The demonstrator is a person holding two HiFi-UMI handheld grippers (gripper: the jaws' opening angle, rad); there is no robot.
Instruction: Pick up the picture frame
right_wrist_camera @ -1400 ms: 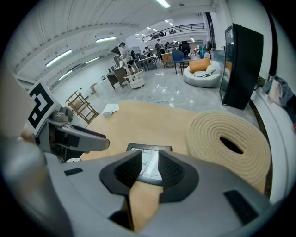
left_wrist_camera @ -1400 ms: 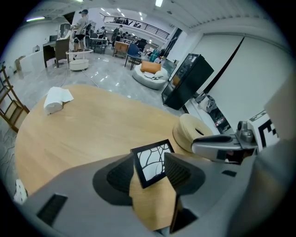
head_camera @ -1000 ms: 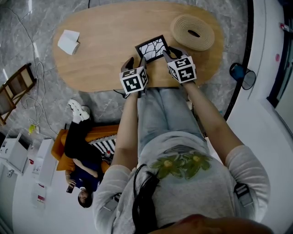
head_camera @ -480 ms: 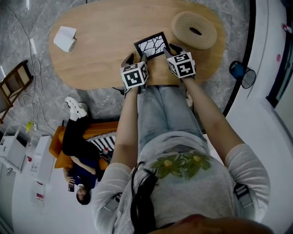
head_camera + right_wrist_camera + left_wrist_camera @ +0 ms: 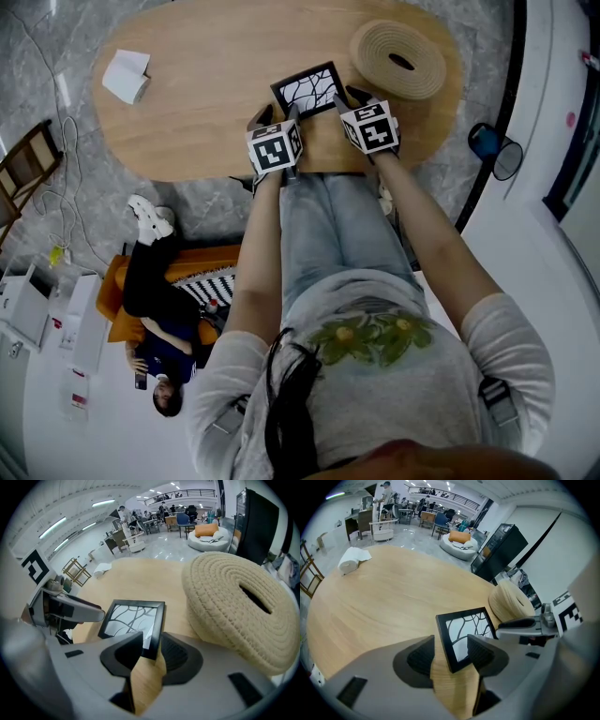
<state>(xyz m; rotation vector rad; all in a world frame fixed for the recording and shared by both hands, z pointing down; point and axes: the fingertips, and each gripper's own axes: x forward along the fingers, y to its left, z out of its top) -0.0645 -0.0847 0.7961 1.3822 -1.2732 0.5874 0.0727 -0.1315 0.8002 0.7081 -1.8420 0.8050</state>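
Black picture frame (image 5: 307, 91) corners by the tabletop's (image 5: 206, 84) near edge are straddled by the left gripper (image 5: 450, 653), jaws apart, and right gripper (image 5: 150, 651), jaws just widened, seemingly ungripped.

Head view kinda dim, flat, bluish cast, no hard shadows on table (image 5: 206, 84). Gripper views brighter, heavy fisheye, black vignette in corners, lines bend near edges. Ceiling strip lights (image 5: 70, 524) glow upper left of right gripper view. Pale reflection on picture frame (image 5: 133, 619) glass. Bottom foreground soft, out of focus.
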